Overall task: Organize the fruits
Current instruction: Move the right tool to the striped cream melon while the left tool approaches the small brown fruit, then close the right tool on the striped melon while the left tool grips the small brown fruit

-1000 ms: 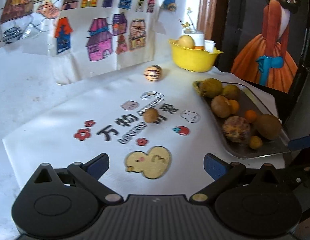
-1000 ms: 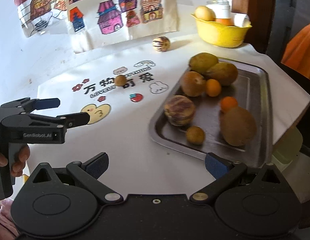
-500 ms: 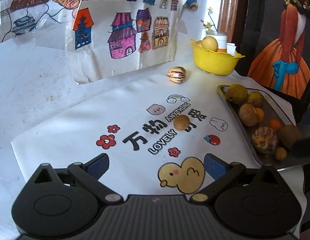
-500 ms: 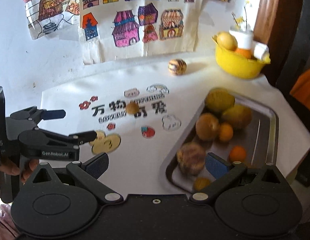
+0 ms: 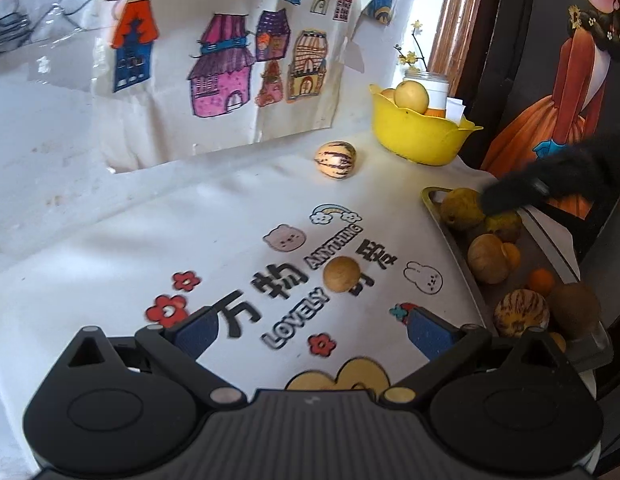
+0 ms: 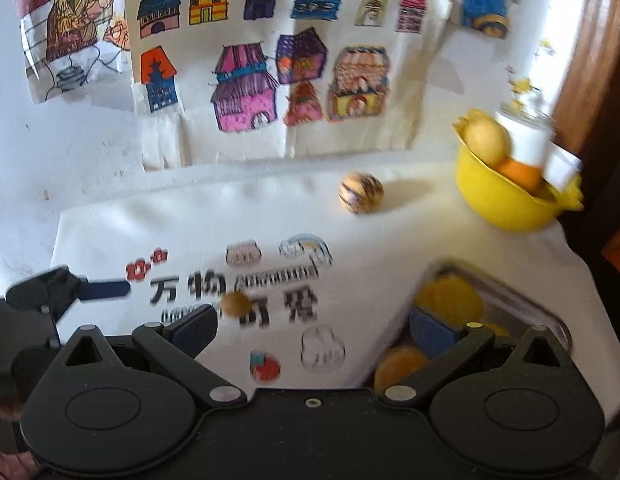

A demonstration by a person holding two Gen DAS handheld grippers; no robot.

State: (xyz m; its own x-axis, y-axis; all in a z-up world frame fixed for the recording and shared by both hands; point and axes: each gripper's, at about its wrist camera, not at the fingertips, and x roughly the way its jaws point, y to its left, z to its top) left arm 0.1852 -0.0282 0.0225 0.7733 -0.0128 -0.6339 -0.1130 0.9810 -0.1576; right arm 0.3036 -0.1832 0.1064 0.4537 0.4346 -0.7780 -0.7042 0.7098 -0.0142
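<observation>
Fruits mostly sat heaped in the metal tray (image 5: pixel 434 200) at rt; a small brown fruit (image 5: pixel 341 274) and striped one (image 5: pixel 335 159) lay loose on the printed cloth (image 5: pixel 110 248). Left gripper (image 5: pixel 312 328) and right gripper (image 6: pixel 312 326) both gaped wide, empty, prob. lining up on the brown fruit.

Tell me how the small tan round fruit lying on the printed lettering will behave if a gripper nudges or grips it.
The small tan fruit looks nearly spherical and rests loose on the flat white cloth, so a nudge would probably roll it. Its matte skin suggests a decent grip. Being small, it is likely light.
</observation>
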